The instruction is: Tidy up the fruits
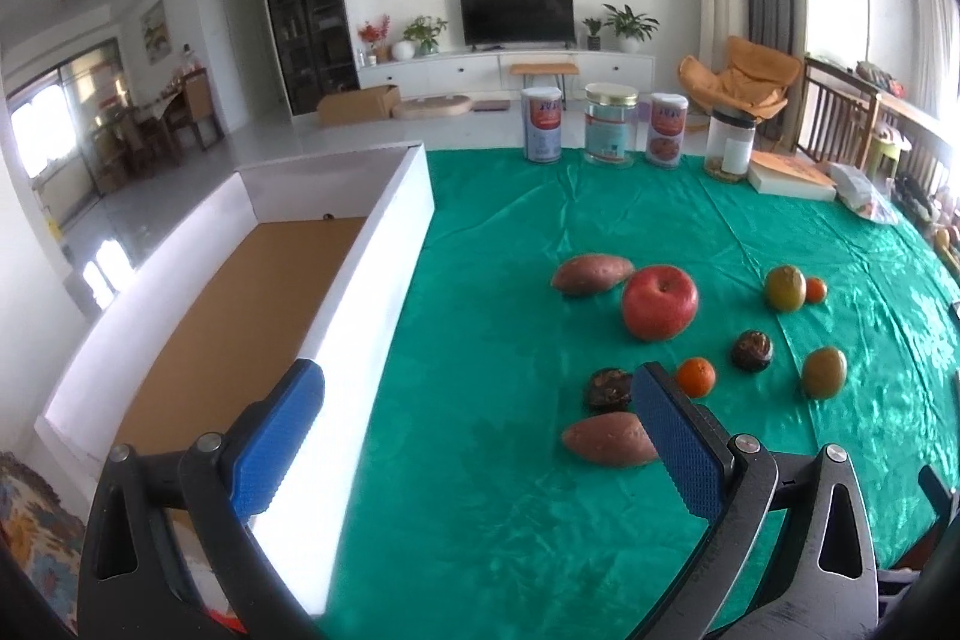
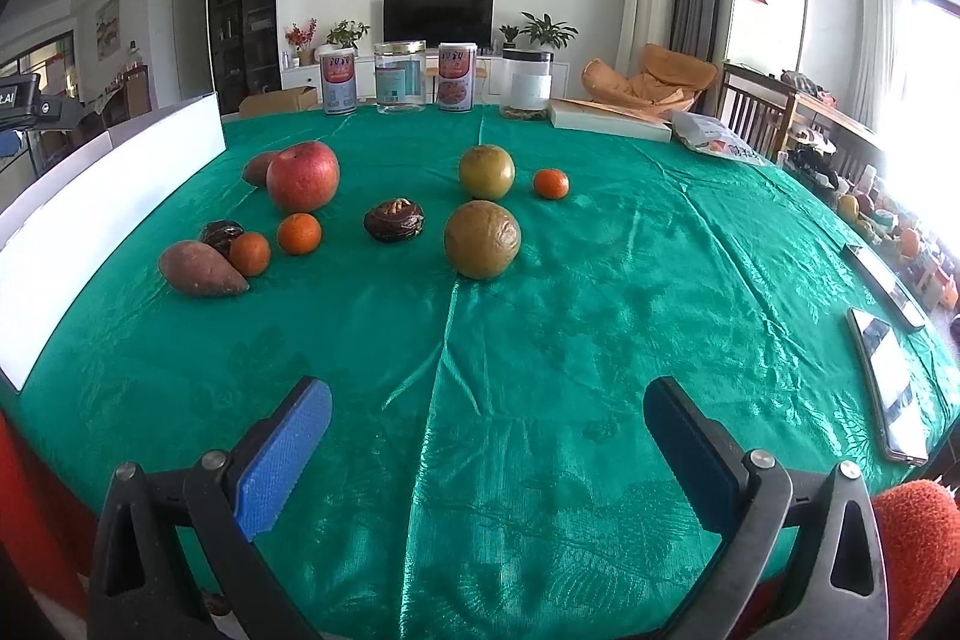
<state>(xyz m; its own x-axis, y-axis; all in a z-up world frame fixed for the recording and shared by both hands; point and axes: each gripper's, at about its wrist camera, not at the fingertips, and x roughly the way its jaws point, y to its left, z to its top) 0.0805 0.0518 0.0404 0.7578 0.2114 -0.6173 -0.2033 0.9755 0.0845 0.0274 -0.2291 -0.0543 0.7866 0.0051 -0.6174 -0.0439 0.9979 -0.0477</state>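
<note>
Shiny green leaf-patterned tablecloth point(image 2: 540, 340), red apple point(image 2: 303, 176), orange tangerines point(image 2: 299, 233), white box point(image 1: 372, 244) with brown floor, blue-padded tongs point(image 2: 486, 436).

Bright daylight floods from right-side windows, blowing out highlights; fisheye bends edges, corners vignette black.

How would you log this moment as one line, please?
left gripper: open, empty | right gripper: open, empty | box: empty | fruits: all on cloth

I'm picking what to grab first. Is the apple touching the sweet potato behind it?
Cannot tell. In both wrist views the apple overlaps the sweet potato, hiding any gap or contact.
</note>
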